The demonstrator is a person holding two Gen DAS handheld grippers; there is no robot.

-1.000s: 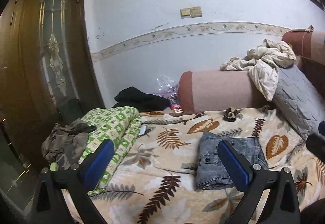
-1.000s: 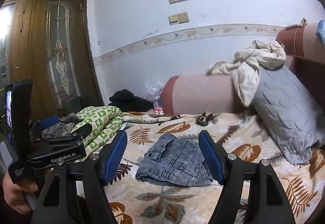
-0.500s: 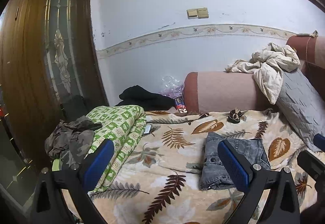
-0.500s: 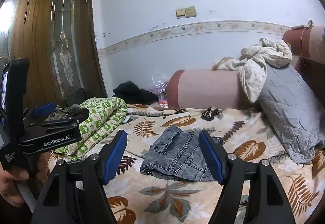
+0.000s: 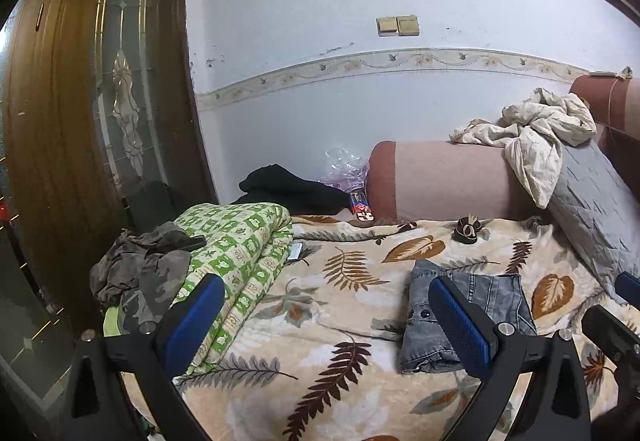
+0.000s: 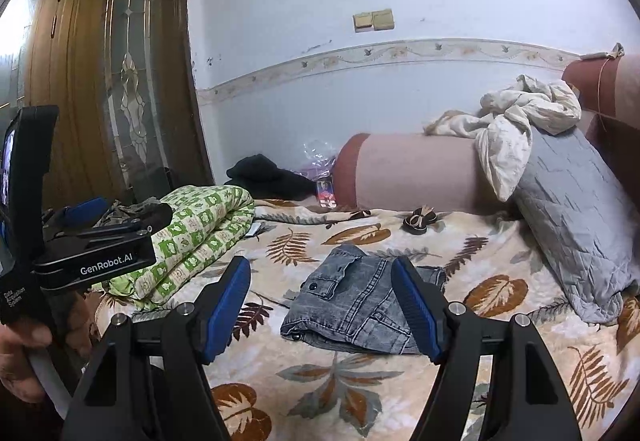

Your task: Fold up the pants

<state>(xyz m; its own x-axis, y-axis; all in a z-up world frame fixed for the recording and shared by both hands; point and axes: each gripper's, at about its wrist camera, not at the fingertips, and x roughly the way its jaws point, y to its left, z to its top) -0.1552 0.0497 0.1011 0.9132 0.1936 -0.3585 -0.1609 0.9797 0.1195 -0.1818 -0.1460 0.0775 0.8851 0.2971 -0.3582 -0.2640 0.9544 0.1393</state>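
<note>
Pants: a pair of grey washed-denim pants lies in a compact bundle on the leaf-printed beige bedspread, near the middle of the bed and in front of both claws.
Fold state: they look already doubled into a small, thick rectangle, with a buttoned flap pocket on top; the task seems close to done or done.
Left claw: the blue pads stand wide apart with nothing between them, held above the bedspread, the pants to its right.
Right claw: the pads stand apart and bare, the bundle seen in the gap beyond them, not touched.
Weight and feel: denim of this kind is likely fairly heavy and stiffish for cloth, so the layers should hold a crease but may sag if lifted by one corner.
Grip: the weave is rough, so slipping is unlikely; nothing fragile, though the metal buttons could catch a pad.
Where to hold: the two corners of the thick folded edge nearest the claws, one claw each, pinching all layers together.
Neighbours: a green-checked folded quilt lies well to the left, a grey quilted pillow to the right.
</note>
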